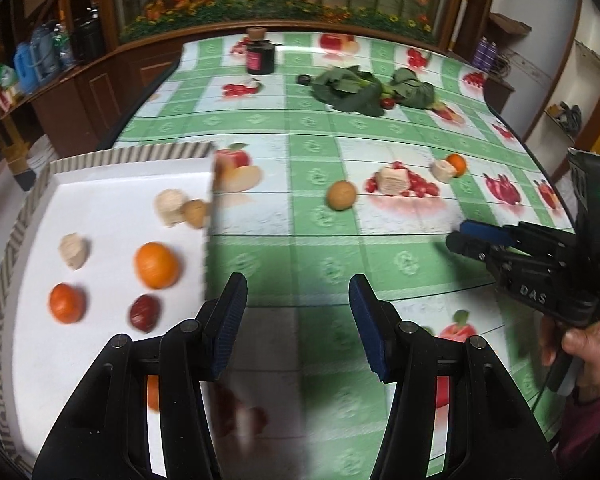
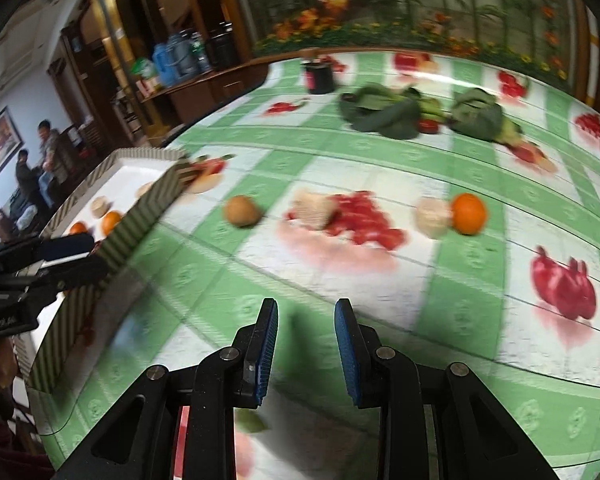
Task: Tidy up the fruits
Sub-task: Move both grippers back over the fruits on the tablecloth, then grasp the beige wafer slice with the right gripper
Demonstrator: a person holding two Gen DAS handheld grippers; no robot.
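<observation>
Both my left gripper (image 1: 298,294) and right gripper (image 2: 306,318) stand parted and empty above the green-checked tablecloth (image 2: 228,280). The round brown fruit (image 2: 242,210) lies loose on it, near the white striped-rim tray (image 1: 112,184). I judge the fruit light, firm and prone to roll, so I would pinch it across its widest middle.

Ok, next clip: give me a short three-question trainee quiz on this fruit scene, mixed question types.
1. True or false: the left tongs hold a fruit.
2. What lies right beside the orange on the tablecloth: A) a pale foam-wrapped fruit, B) a black jar, C) leafy greens?
3. How many orange-coloured fruits show clearly on the white tray in the left wrist view?

Key: 1 false, they are empty; 2 A; 3 two.
</observation>
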